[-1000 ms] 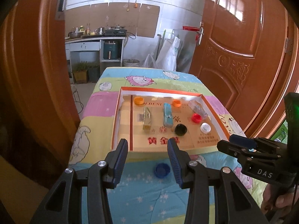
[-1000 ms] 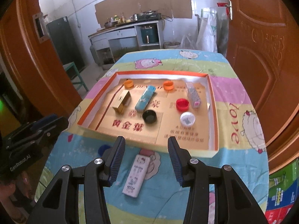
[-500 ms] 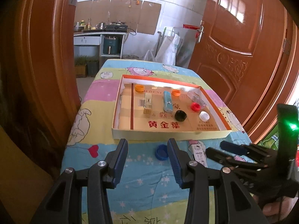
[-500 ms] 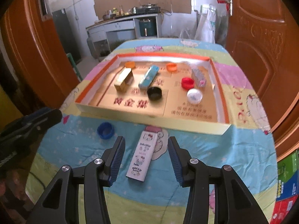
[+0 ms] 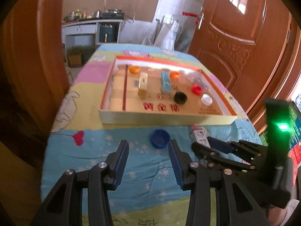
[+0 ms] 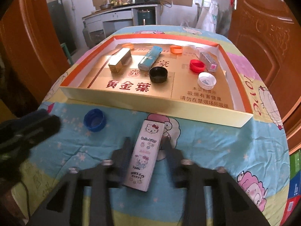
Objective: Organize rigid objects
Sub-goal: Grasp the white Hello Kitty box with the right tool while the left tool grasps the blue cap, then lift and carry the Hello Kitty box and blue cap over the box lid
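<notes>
A white Hello Kitty box (image 6: 145, 154) lies on the cartoon cloth in front of the tray. My right gripper (image 6: 146, 143) straddles it. Its jaws are closing, and both blurred fingers sit tight against the box's long sides. From the left wrist view this gripper (image 5: 205, 144) reaches in from the right onto the box (image 5: 198, 134). A blue bottle cap (image 5: 160, 138) rests open side up on the cloth. My left gripper (image 5: 148, 145) hangs open just short of it, the cap nearer its right finger. The left gripper (image 6: 47, 122) shows blurred in the right wrist view, beside the cap (image 6: 94, 119).
The shallow gold cardboard tray (image 6: 150, 101) holds orange, red, black and white caps, a gold box (image 6: 120, 61), a blue box (image 6: 150, 57) and a clear box (image 6: 208, 61). Wooden doors flank the table. Stacked cartons (image 6: 293, 186) stand at the right.
Both grippers have sunk toward the cloth. The right gripper's fingers have come in from a wide stance to the sides of the Hello Kitty box. The left gripper's opening is unchanged.
</notes>
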`<state>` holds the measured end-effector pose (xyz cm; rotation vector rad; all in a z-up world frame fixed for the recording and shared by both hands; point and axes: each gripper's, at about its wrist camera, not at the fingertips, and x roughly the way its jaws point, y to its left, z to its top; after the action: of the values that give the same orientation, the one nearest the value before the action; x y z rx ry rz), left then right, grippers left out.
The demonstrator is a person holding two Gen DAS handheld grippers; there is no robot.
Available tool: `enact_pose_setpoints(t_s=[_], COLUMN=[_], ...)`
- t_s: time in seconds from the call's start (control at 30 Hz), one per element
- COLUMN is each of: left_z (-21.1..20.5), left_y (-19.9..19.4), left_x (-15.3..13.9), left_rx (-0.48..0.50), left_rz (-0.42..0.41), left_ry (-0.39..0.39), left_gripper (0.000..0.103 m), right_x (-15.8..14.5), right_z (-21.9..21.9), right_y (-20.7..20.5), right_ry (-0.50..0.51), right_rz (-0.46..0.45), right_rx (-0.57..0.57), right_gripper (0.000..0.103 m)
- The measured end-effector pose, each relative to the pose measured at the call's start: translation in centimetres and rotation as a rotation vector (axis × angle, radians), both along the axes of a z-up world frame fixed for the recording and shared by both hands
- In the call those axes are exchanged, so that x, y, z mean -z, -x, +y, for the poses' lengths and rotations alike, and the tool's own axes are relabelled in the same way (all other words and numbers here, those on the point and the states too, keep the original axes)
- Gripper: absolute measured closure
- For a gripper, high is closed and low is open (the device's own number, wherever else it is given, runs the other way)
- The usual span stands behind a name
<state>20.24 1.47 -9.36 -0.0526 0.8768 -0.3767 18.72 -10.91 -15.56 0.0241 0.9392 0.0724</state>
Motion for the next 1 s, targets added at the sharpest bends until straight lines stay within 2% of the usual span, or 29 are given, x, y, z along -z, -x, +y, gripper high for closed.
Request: enact_pose_setpoints(t_s=[0.23,0.43,0.57,0.6,0.63,1.0], left_z=[-2.9,-4.4,-4.4,-4.3,-4.3,-3.9], left_y=[-1.3,-2.8,-2.8,-2.8,-2.8,-1.7], left_x=[1.5,2.5,2.7,2.7,2.8,2.2], left_rx=[0.058,0.065,0.057,0.051,0.042,0.055], left_rz=[0.036,0.068,0.064,0.063,0.059,0.022], left_ry=[-0.067,-0.118,-0.120,-0.119,-0.122,-0.111], left_gripper=[0.059,0.059,0.060,0.064,0.073,0.072], right_x=[-0.4,-1.2,-1.4,-1.4,-1.4,-1.8], right_z=[-1.2,-2.3,-2.7,-2.7,-2.8,-3.1], right_y=[1.5,3.0,3.6,3.7,3.7,4.3], right_ry=[-0.027,-0.047,-0.053,-0.056,-0.059,-0.072], right_rz=[-0.002,-0.017,-0.026,-0.025,-0.023,-0.040], right_rx=[0.006,0.013,0.016,0.017,0.017,0.017], right_gripper=[0.073,0.073,0.073,0.073,0.073,0.081])
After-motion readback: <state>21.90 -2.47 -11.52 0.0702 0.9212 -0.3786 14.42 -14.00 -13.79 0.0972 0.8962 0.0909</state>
